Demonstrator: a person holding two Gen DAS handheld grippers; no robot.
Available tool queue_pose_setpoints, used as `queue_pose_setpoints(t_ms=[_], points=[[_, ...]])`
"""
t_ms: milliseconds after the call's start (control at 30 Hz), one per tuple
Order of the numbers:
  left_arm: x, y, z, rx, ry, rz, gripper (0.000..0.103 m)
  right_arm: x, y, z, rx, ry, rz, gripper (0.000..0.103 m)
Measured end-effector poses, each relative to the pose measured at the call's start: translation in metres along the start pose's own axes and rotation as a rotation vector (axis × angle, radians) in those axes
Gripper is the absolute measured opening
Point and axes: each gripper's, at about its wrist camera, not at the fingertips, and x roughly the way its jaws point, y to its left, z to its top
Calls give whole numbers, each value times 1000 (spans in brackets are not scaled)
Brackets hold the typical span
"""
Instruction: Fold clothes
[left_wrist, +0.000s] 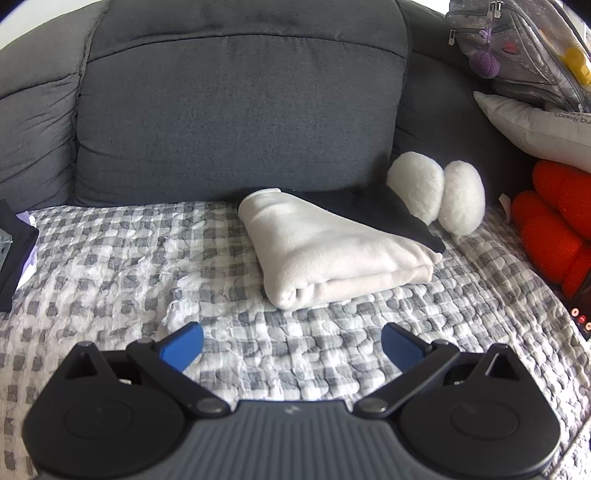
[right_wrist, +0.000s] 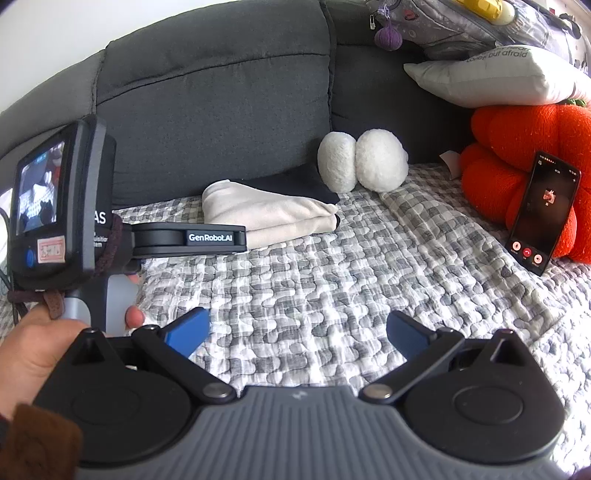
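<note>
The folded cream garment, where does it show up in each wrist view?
Left wrist: folded cream garment, centre, just right of the middle, on the checkered blanket.
Right wrist: centre-left, behind the other hand-held gripper.
Shared landmark: white plush behind its right.

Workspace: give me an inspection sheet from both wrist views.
Surface: checked quilt spread on a grey sofa.
Job's things: cream garment lies folded, with a black garment behind it.
Clutter: white plush, orange cushion, lit phone leaning on it, grey pillow.
Grippers: left gripper open, empty; right gripper open, empty.
Cables: dark cord beside the left device.
Surroundings: bag on the sofa back.
</note>
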Motion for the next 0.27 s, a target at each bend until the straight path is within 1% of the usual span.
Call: queue_pose_setpoints(t_ms=[167,267], points=[[-5,-1,-1,-3,13,-30,102,-9,0,0,24,-3,-25,103],[-9,-1,-2,-9,23,-53,102,-19,-6,2,81,-14,-40,103]])
